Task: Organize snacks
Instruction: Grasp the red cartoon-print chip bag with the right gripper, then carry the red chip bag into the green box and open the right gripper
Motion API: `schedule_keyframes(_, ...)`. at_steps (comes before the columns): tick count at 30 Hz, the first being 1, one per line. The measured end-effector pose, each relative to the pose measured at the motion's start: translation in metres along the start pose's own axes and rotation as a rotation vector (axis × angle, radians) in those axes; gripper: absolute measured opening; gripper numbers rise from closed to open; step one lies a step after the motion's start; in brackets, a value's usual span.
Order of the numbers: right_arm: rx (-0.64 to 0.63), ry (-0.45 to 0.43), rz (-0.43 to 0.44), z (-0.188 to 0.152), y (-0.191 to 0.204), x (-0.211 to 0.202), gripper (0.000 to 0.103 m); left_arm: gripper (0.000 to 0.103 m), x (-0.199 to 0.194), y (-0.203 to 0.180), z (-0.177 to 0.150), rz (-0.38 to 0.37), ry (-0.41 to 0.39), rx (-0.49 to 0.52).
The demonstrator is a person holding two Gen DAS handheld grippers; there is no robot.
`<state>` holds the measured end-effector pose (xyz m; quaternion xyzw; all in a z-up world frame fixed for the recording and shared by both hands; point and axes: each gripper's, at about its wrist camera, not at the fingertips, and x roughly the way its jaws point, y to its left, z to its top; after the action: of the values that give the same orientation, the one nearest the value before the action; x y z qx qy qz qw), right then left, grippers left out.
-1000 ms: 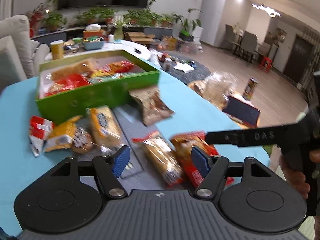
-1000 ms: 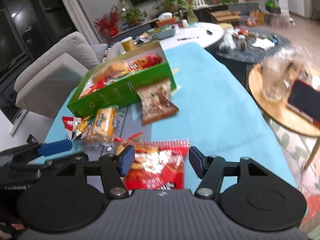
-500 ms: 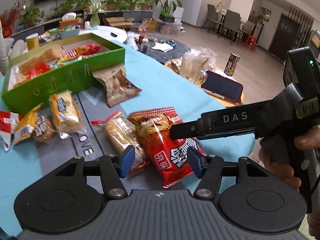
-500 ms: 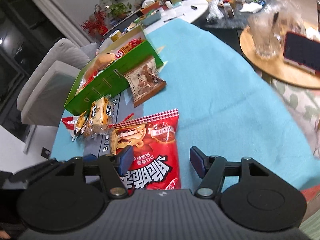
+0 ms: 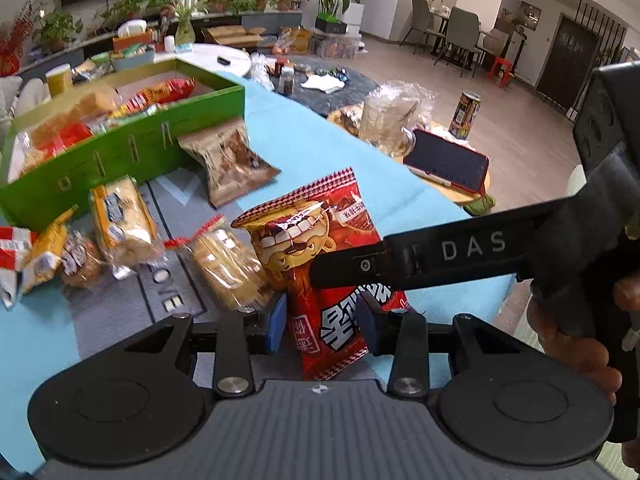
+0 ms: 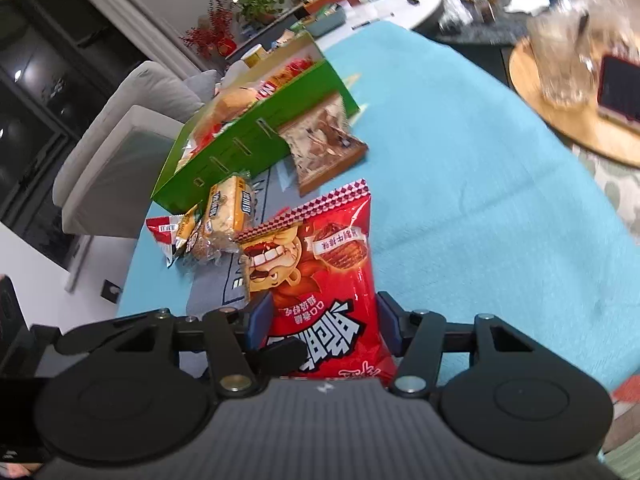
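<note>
A red chip bag (image 5: 320, 264) with a cartoon face is lifted off the blue table, also in the right wrist view (image 6: 320, 280). My right gripper (image 6: 323, 326) is shut on its lower part; one of its fingers (image 5: 360, 266) crosses the bag in the left wrist view. My left gripper (image 5: 322, 322) has closed in around the bag's bottom end, pads at its edges. The green box (image 5: 128, 152), holding several snacks, stands at the far left.
Loose snacks lie on a grey mat: a clear cracker pack (image 5: 228, 268), a yellow bread pack (image 5: 120, 216), a brown bag (image 5: 228, 160) against the box, small packets (image 5: 24, 252) at left. A round side table with a phone (image 5: 446, 164) stands right of the table edge.
The right gripper closed on the red bag and lifted it upright. The left gripper's fingers narrowed around the bag's lower end.
</note>
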<state>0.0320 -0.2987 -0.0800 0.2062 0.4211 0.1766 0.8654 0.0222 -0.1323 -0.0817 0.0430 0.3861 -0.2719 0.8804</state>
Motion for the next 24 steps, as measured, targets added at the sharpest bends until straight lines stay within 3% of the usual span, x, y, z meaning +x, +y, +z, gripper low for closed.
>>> schedule_keyframes(15, -0.127, -0.14, 0.084, 0.053, 0.056, -0.008, 0.058, 0.036, -0.045, 0.031, 0.047, 0.112, -0.186, -0.013)
schedule_keyframes(24, -0.196, -0.181, 0.117, 0.099, 0.078, 0.011, 0.058, 0.036, -0.039, 0.059, 0.091, 0.194, -0.242, 0.006)
